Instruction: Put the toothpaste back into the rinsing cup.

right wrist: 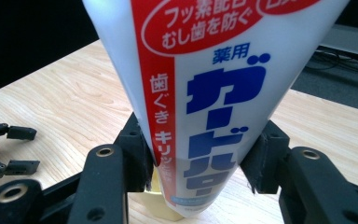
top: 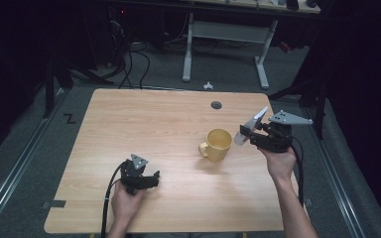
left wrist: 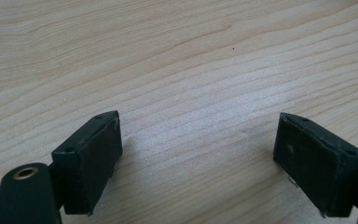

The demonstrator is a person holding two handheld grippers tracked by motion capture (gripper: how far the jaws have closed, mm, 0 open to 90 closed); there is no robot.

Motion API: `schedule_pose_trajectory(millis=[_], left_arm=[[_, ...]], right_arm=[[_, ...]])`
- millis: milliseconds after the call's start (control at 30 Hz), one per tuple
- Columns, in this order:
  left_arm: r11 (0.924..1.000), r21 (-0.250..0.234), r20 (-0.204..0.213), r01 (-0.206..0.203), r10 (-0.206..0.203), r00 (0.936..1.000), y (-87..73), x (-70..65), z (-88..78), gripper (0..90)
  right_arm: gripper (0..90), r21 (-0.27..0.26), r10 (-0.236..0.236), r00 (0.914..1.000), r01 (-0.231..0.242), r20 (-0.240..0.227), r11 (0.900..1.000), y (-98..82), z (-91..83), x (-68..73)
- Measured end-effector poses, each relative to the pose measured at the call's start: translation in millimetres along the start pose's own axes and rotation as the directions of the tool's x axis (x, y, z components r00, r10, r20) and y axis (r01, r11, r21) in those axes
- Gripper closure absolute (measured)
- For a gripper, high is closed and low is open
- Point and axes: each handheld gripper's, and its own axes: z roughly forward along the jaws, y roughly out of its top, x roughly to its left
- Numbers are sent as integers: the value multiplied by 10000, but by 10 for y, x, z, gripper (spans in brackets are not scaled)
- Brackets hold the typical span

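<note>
**A:** High view first: how much room do I have around the wooden table?

**B:** Plenty on the far half; the boards there are bare apart from a small dark round cap near the back edge. My left gripper rests low near the front edge, left of centre. My right gripper is up above the right side, close to the right edge, just beside the yellow mug.

**A:** And the claws?

**B:** In the left gripper view the two black pads stand wide apart with only wood grain between them, nothing held. The right one is clamped on a toothpaste tube; in the right gripper view the jaws press the tube from both sides near its lower end.

**A:** Describe the tube.

**B:** White, with a red band and blue Japanese lettering, broad at the top and narrowing downward between the jaws. From above it tilts, the flat crimped end pointing up and away, the lower end toward the mug's rim.

**A:** The mug?

**B:** Upright on the table right of centre, handle turned to the left. Its inside looks plain yellow; I see nothing in it. In the right gripper view a pale yellow rim shows just under the tube's lower end; I cannot tell whether they touch.
</note>
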Motion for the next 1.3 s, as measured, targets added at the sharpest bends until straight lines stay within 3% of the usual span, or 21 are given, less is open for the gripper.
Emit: schedule_pose_trajectory(millis=[200, 333, 600, 1000, 1300], left_arm=[[10000, 0, 0, 0, 0, 10000, 0, 0, 0, 157], [10000, 1, 0, -2, 2, 10000, 0, 0, 0, 157], [10000, 0, 2, -1, 1, 10000, 0, 1, 0, 156], [10000, 2, 7, -8, 8, 10000, 0, 1, -1, 157], [10000, 0, 6, -5, 5, 10000, -1, 1, -1, 157]], right_arm=[[511, 7, -215, 9996, 215, -172, 9998, 53, 48, 61], [511, -62, -59, 9987, 56, -508, 10000, 73, 69, 77], [509, 112, -400, 9977, 406, -540, 9991, 115, 165, 171], [508, 113, -416, 9966, 425, -713, 9990, 161, 262, 227], [505, 490, -716, 9957, 744, -582, 9960, 124, 396, 282]])
